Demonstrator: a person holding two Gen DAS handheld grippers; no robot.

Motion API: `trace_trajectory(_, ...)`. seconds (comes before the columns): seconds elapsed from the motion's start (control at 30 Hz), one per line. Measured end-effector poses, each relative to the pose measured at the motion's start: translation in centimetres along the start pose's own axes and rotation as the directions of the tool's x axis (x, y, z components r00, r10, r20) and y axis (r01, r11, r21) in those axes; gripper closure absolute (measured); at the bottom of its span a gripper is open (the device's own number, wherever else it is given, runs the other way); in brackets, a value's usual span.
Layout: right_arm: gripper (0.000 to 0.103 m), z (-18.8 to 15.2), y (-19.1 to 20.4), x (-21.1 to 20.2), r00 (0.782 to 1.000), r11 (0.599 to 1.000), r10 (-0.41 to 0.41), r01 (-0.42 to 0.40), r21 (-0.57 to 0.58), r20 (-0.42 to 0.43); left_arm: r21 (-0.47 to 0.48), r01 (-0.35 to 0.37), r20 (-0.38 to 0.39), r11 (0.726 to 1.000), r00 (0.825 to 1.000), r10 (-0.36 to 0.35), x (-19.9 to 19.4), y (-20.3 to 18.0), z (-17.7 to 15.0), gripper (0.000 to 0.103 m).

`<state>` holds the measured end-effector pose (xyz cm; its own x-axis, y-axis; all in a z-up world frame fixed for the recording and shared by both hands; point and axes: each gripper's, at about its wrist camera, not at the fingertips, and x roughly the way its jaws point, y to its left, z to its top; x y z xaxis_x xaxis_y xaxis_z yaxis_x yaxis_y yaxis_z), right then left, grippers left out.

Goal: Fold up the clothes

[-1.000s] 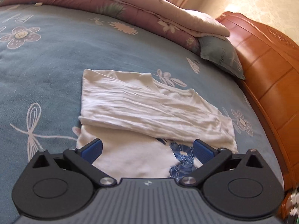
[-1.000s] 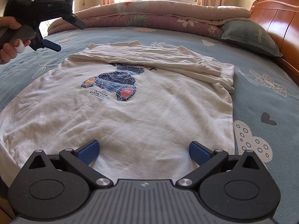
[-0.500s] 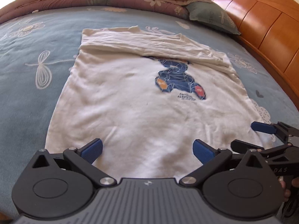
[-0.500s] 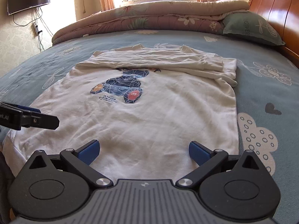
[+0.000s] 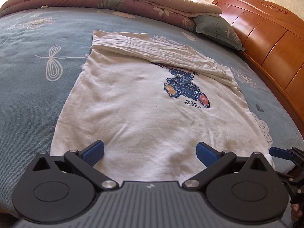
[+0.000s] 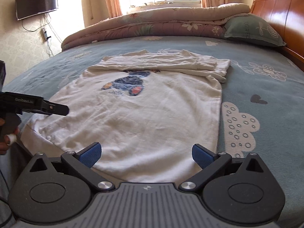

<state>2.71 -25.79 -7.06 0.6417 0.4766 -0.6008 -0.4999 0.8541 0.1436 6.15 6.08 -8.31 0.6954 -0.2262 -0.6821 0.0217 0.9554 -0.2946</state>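
A white T-shirt (image 5: 136,110) with a blue bear print (image 5: 187,89) lies flat on the blue bedsheet (image 5: 28,87); its far part is folded over into a band (image 5: 152,51). My left gripper (image 5: 150,153) hovers open over the shirt's near hem, nothing between its blue pads. In the right wrist view the same T-shirt (image 6: 152,117) spreads ahead, and my right gripper (image 6: 146,153) stands open above the near hem toward the right corner. The left gripper's finger (image 6: 55,109) shows at the left edge there, near the shirt's left corner.
A rolled floral quilt (image 6: 161,22) and a green pillow (image 6: 252,30) lie at the far side of the bed. The wooden headboard (image 5: 266,43) runs along the right. A hand (image 6: 5,138) holds the left tool. A wall TV (image 6: 36,2) hangs at far left.
The left gripper pulled back from the folded band to the shirt's near hem, beside the right gripper. The right gripper shifted and tilted up a little. Both stayed open.
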Motion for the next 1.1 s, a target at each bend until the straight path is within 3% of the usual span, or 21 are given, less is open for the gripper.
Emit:
trace_trajectory(0.1, 0.000, 0.4, 2.0, 1.0, 0.999, 0.999, 0.041, -0.042, -0.028, -0.036, 0.004, 0.016, -0.001, 1.000, 1.000, -0.016, -0.1, 0.2, 0.0, 0.001)
trace_trajectory(0.3, 0.000, -2.0, 0.8, 0.0, 0.991, 0.998, -0.061, 0.064, 0.018, -0.119, -0.007, 0.039, 0.008, 0.999, 0.999, -0.039, -0.2, 0.6, 0.0, 0.001)
trace_trajectory(0.43, 0.000, -3.1, -0.4, -1.7, 0.996, 0.997, -0.017, 0.024, 0.079, -0.087, 0.016, 0.016, -0.011, 1.000, 1.000, -0.016, -0.2, 0.1, 0.2, 0.001)
trace_trajectory(0.6, 0.000, -3.0, 0.1, -1.1, 0.996, 0.996, -0.036, 0.044, 0.083, -0.086, 0.083, -0.030, -0.017, 0.996, 0.999, 0.031, -1.4, -0.6, 0.3, 0.001)
trace_trajectory(0.7, 0.000, -2.8, 0.5, -0.7, 0.995, 0.996, -0.050, 0.056, 0.068, -0.089, -0.004, -0.049, -0.059, 0.999, 0.997, 0.049, -1.0, 1.3, -0.1, 0.001)
trace_trajectory(0.77, 0.000, -2.9, 0.5, -0.7, 0.995, 0.996, -0.053, 0.058, 0.068, -0.084, -0.027, -0.046, -0.042, 0.999, 0.998, 0.045, -1.6, 1.9, -0.2, 0.001)
trace_trajectory(0.97, 0.000, -2.3, -0.2, -1.1, 0.998, 0.991, -0.031, 0.038, 0.126, -0.057, 0.015, -0.048, -0.033, 0.999, 0.998, 0.049, -2.5, 1.2, -0.2, 0.001)
trace_trajectory(1.1, 0.000, 0.4, -1.6, -1.0, 0.999, 0.987, -0.028, 0.022, 0.160, 0.033, 0.026, -0.072, -0.066, 0.997, 0.995, 0.073, -1.5, 1.0, -0.4, 0.001)
